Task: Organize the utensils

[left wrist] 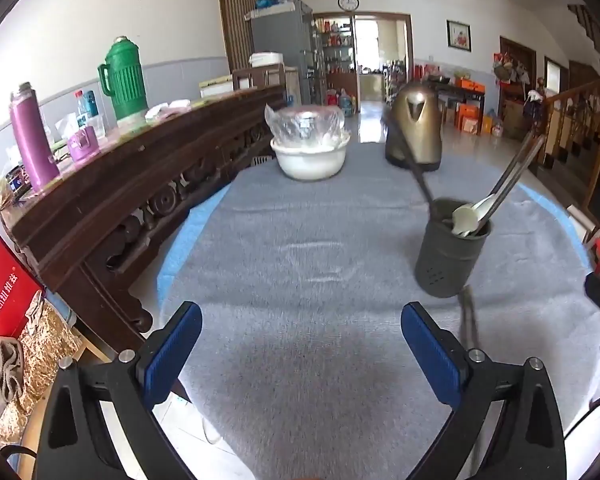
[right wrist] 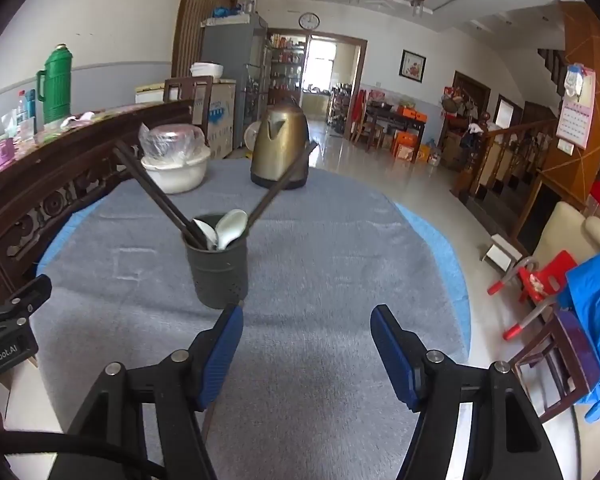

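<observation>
Grey cloth covers the desk [right wrist: 340, 240], where my left tool [left wrist: 300, 344] and right tool [right wrist: 306, 344] hover spread apart, empty, near the dark holder [right wrist: 218, 268] containing chopsticks [right wrist: 156, 196] and white spoons [right wrist: 224, 230].

This is looking like the main room of a lived-in home, with a small shop opening off the back. A round table [right wrist: 340, 240] under a grey cloth is carrying a kettle [right wrist: 280, 152], a covered bowl [right wrist: 176, 168] and a utensil holder [right wrist: 217, 264]. A carved wooden sideboard [left wrist: 140, 200] is running along the wall, holding a green thermos [left wrist: 124, 80] and a purple flask [left wrist: 32, 136]. A fridge [left wrist: 284, 44], a wall clock [right wrist: 309, 21], a framed picture [right wrist: 413, 65], a calendar [right wrist: 576, 108] and a wooden staircase railing [right wrist: 512, 148] are filling out the room. Through the doorway [right wrist: 320, 68], shelves crowded with bottles are showing.
</observation>
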### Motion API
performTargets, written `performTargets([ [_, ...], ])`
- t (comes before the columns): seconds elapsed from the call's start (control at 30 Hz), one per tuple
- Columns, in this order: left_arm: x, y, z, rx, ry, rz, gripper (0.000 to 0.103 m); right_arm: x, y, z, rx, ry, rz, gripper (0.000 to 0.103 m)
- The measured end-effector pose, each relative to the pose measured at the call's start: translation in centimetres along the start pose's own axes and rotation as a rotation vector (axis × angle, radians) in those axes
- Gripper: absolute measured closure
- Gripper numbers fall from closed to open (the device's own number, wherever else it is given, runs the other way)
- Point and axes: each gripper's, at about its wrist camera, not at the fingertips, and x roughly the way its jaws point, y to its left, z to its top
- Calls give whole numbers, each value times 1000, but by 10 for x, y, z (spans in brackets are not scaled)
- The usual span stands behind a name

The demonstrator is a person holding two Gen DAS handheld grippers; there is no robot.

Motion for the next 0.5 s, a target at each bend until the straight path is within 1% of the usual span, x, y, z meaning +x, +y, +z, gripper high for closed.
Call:
performTargets([
  [0.03, 5, -1, -1, 2, 6, 3, 3, 17, -6, 1, 19, 33, -1, 33],
  [0.1, 28, -4, -1, -1, 39, 10, 3, 40, -15, -2, 59, 57, 0, 33],
  [0.23, 57, -8, -1, -10, 74, 18, 3, 82, -40, -6, 136, 88, -9, 33],
  [0.4, 96, -18, 2, -19, 109, 24, 3, 138, -72, -13, 216, 117, -60, 33],
  [0.5, 116, -23, 4, -23, 130, 29, 3, 162, -94, -18, 261, 144, -92, 33],
])
